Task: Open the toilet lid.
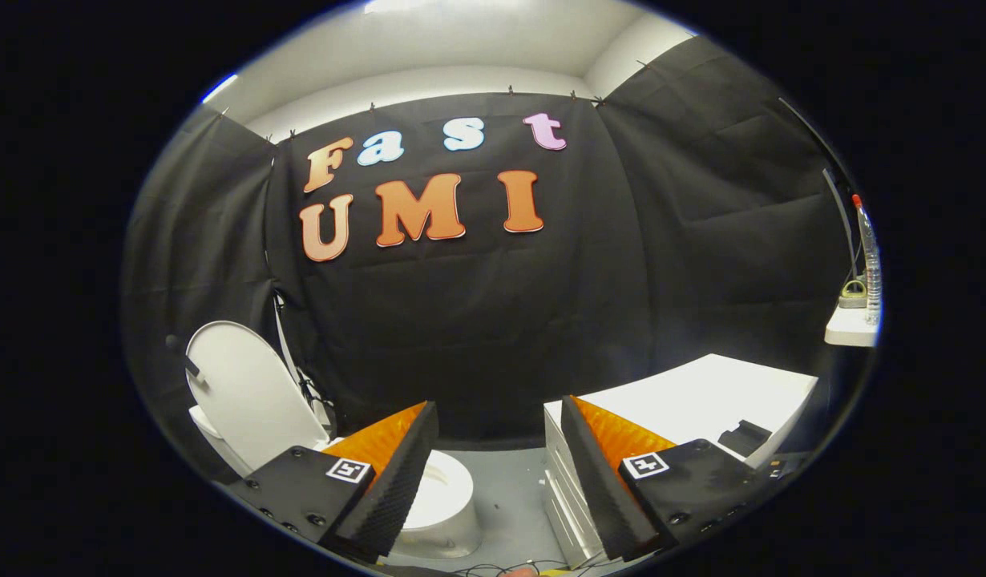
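Note:
A white toilet (449,513) stands on the grey floor, partly hidden behind my left finger. Its white lid (248,393) is raised upright, leaning back toward the black cloth wall, and the seat and bowl rim (441,485) show below it. My gripper (499,429) is open, fingers spread wide, with nothing between them. It hovers above and to the right of the toilet, apart from the lid.
A white cabinet (701,401) with drawers stands just behind the right finger, a small dark object (745,437) lying on its top. A white shelf (850,327) farther right carries a clear bottle (868,256). Cables (509,567) lie on the grey floor.

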Tool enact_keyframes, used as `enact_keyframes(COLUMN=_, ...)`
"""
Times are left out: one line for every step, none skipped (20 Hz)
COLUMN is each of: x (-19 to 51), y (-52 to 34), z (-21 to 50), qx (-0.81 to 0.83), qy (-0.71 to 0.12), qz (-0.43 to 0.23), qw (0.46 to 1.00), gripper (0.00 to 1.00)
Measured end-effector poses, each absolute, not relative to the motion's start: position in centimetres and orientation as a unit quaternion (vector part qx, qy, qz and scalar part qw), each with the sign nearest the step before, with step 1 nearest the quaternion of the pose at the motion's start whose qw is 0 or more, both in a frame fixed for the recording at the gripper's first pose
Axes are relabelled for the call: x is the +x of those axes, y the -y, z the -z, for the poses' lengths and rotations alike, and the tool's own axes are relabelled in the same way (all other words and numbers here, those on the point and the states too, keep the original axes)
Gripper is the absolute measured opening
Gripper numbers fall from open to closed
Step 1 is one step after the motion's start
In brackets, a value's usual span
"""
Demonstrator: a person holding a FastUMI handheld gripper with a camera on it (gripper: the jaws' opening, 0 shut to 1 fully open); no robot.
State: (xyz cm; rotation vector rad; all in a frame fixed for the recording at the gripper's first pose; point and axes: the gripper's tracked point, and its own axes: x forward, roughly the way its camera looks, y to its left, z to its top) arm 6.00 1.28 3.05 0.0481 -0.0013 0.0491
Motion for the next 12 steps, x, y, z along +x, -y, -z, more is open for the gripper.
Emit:
enact_keyframes(x=6.0, y=-0.8, z=-2.5, qx=0.022, qy=-0.005, qz=-0.021, qw=1.000, gripper=0.98)
enact_keyframes(x=5.9, y=-0.6, z=-2.4, qx=0.025, qy=-0.005, qz=-0.021, qw=0.999, gripper=0.98)
enact_keyframes(x=5.7, y=-0.5, z=-2.7, qx=0.030, qy=-0.002, qz=-0.021, qw=0.999, gripper=0.98)
enact_keyframes(x=5.5, y=-0.4, z=-2.5, qx=0.033, qy=0.002, qz=-0.021, qw=0.999, gripper=0.98)
enact_keyframes(x=5.5, y=-0.1, z=-2.1, qx=0.030, qy=0.004, qz=-0.015, qw=0.999, gripper=0.98)
enact_keyframes(x=5.7, y=0.5, z=-1.2, qx=0.015, qy=-0.002, qz=-0.004, qw=1.000, gripper=0.98)
enact_keyframes(x=5.5, y=1.1, z=-0.2, qx=0.000, qy=-0.007, qz=0.006, qw=1.000, gripper=0.98)
enact_keyframes(x=5.4, y=1.6, z=0.3, qx=-0.007, qy=-0.009, qz=0.015, qw=1.000, gripper=0.98)
enact_keyframes(x=5.5, y=1.6, z=0.3, qx=-0.004, qy=-0.015, qz=0.019, qw=1.000, gripper=0.98)
enact_keyframes(x=5.4, y=1.3, z=0.4, qx=0.007, qy=-0.016, qz=0.017, qw=1.000, gripper=0.98)
enact_keyframes(x=5.3, y=1.2, z=0.0, qx=0.016, qy=-0.011, qz=0.016, qw=1.000, gripper=0.98)
enact_keyframes(x=5.3, y=1.1, z=0.1, qx=0.017, qy=-0.011, qz=0.018, qw=1.000, gripper=0.98)
